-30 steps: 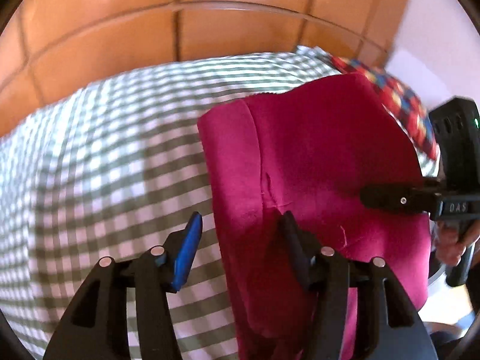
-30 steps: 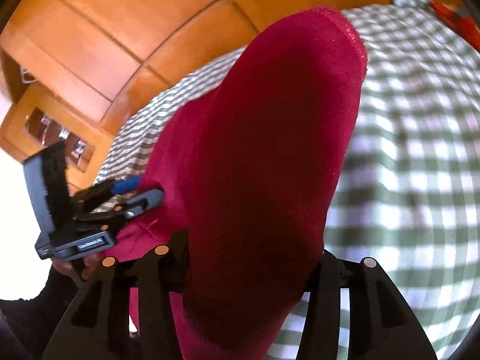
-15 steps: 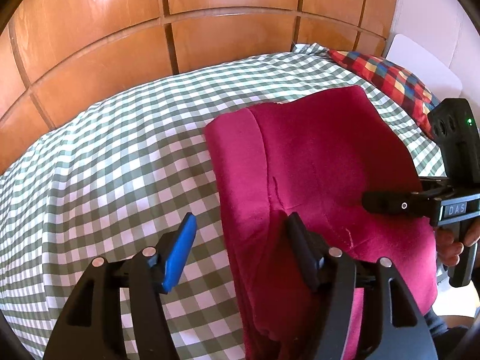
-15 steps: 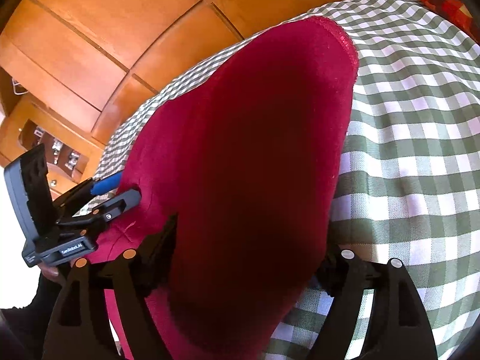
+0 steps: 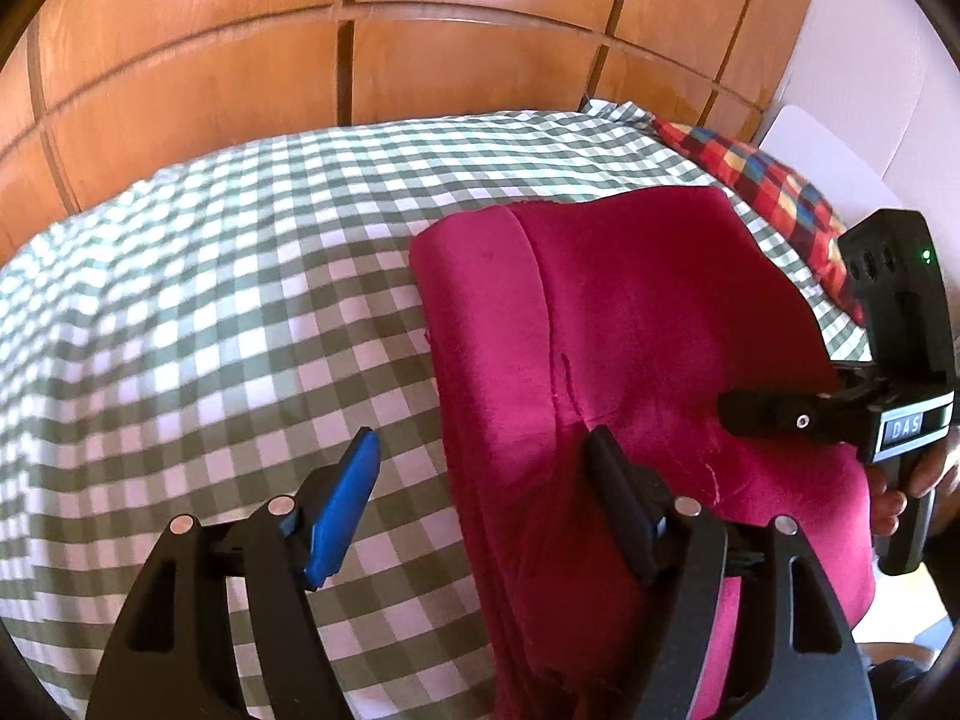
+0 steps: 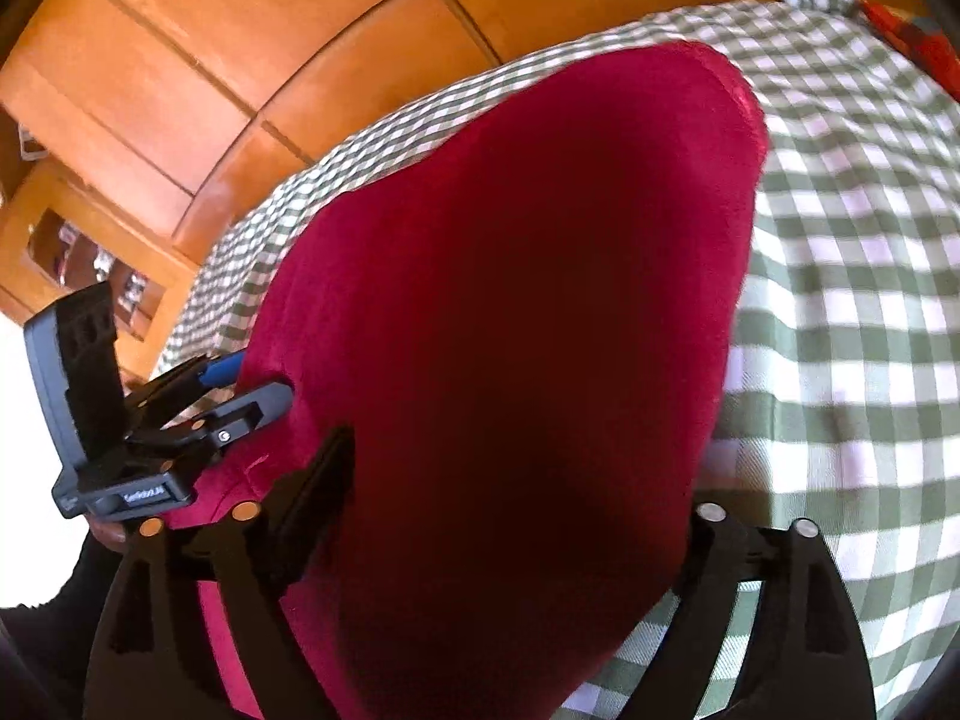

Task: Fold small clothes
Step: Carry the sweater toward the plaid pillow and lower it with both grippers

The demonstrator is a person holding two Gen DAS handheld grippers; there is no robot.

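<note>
A magenta garment [image 5: 630,324] lies folded on the green checked bed cover [image 5: 210,312]; it fills the right wrist view [image 6: 510,330]. My left gripper [image 5: 486,498] is open at the garment's near left edge, with its black right finger [image 5: 618,498] against the cloth and its blue finger [image 5: 345,504] over the bed cover. My right gripper [image 6: 510,510] is open, with the garment bulging between its wide-apart fingers; its right finger is hidden behind the cloth. The right gripper also shows in the left wrist view [image 5: 756,411], at the garment's right side. The left gripper shows in the right wrist view [image 6: 240,390].
A wooden panelled wall [image 5: 360,60] stands behind the bed. A multicoloured checked pillow [image 5: 774,192] lies at the far right of the bed. A wooden shelf unit [image 6: 78,258] stands at the left in the right wrist view.
My right gripper has opened wide around the garment. My left gripper has drawn back and up a little, staying open. The garment has settled onto the bed.
</note>
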